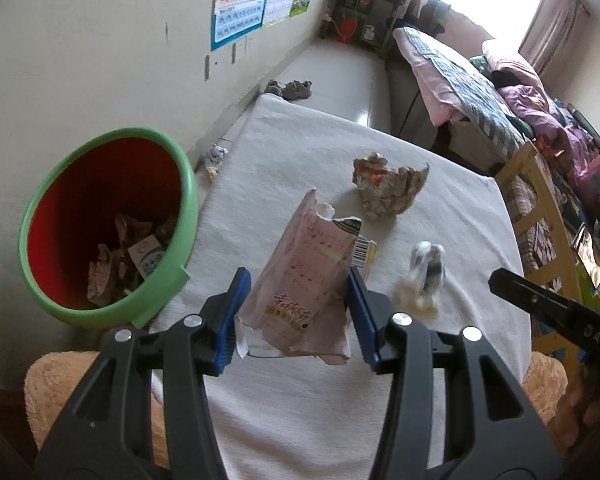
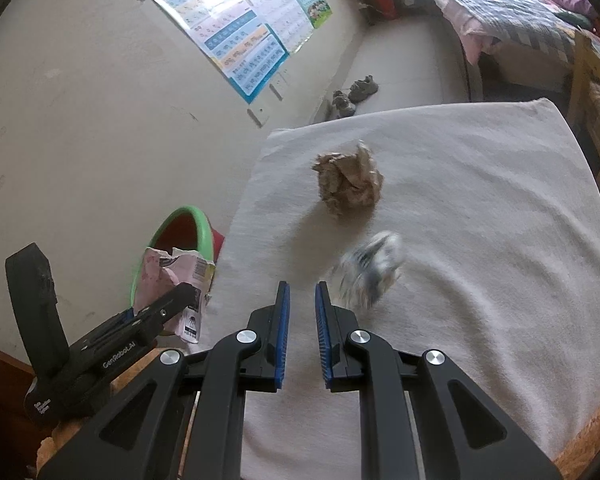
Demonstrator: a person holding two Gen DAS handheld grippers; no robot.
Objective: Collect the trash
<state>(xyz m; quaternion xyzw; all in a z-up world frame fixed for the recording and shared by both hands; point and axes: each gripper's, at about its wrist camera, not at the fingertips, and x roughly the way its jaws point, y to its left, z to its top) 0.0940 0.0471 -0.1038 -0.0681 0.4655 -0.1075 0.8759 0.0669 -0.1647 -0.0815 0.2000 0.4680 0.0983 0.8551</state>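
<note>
Blue-padded fingers of the left gripper (image 1: 296, 312) are pinching a torn pink snack wrapper (image 1: 304, 280), which is standing upright between them with its long axis pointing away from the tool. Off to that gripper's left, the green-rimmed red bin (image 1: 108, 224) is sitting beside the white-covered table (image 1: 440, 184), already holding some crumpled paper, so the wrapper probably needs carrying leftward and over the rim. Meanwhile the right gripper (image 2: 302, 320) is hovering with its jaws narrowly parted and nothing between them; a blurred crumpled scrap (image 2: 370, 270) is lying just ahead to its right, and a brown paper ball (image 2: 348, 180) farther ahead.
</note>
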